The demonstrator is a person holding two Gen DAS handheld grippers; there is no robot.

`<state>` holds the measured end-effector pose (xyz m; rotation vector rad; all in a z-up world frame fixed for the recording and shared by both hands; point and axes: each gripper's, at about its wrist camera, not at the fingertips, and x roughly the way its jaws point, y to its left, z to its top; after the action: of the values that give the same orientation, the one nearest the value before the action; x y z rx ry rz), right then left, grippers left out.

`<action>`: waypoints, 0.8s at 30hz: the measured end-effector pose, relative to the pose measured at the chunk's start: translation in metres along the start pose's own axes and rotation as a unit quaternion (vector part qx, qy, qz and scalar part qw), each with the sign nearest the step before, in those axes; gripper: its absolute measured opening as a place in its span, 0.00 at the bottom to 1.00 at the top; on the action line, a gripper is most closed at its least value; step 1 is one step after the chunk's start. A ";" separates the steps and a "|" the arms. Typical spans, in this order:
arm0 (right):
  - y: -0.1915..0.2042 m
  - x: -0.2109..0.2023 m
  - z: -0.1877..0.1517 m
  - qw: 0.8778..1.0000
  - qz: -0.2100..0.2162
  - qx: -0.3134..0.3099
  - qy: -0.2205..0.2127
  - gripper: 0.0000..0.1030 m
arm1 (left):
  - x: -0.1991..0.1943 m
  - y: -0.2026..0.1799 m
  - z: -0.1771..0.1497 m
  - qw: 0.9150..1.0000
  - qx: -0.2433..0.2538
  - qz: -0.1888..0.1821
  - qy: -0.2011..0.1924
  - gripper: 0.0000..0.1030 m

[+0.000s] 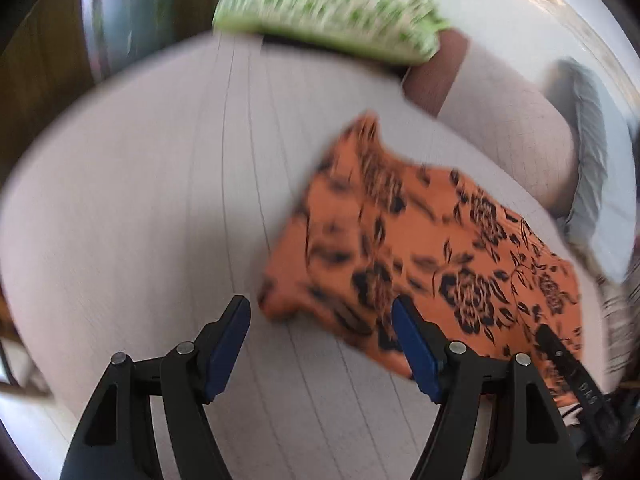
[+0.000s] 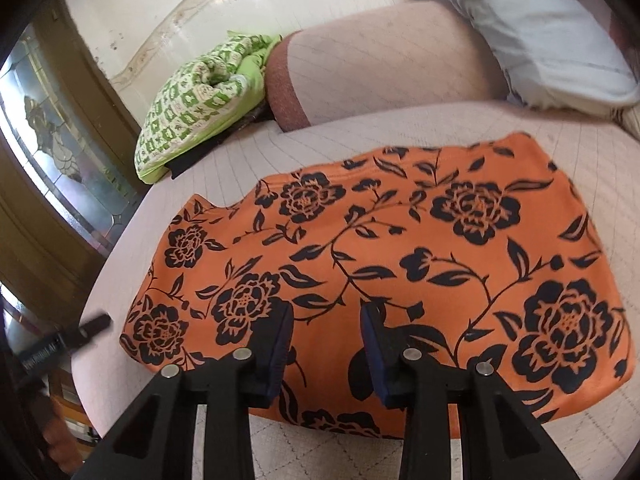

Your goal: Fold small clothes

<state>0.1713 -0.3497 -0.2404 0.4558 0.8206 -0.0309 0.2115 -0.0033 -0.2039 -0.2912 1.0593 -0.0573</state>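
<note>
From the left wrist, the left claw [image 1: 320,312] hangs open over the bed [image 1: 140,200], gripping nothing; the orange garment [image 1: 432,256] lies at 2 o'clock, its near corner probably the target.

From the right wrist, the right claw [image 2: 326,312] gapes empty above the garment's near edge, likely lining up a pinch. A green quilt [image 2: 188,108] sits at 10 o'clock.

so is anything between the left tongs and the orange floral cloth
Nothing visible. The left tongs are open over the bare bed cover, with the orange floral cloth right at their right finger. The green patterned blanket lies far back by the headboard, out of the path.
</note>
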 end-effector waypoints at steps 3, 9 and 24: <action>0.002 0.005 -0.002 1.000 0.006 -0.001 0.008 0.36 | 0.022 0.016 -0.006 0.995 -0.065 -0.047 0.053 0.72; -0.002 0.027 -0.010 0.999 0.000 0.007 0.052 0.36 | 0.041 0.005 -0.003 0.992 -0.075 -0.081 0.054 0.72; -0.014 0.030 -0.009 0.996 0.019 0.034 0.076 0.35 | 0.033 -0.049 0.011 0.997 -0.001 -0.080 -0.015 0.18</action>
<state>0.1829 -0.3547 -0.2728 0.5419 0.9625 0.0108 0.2420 -0.0539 -0.2141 -0.3778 1.0051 -0.1940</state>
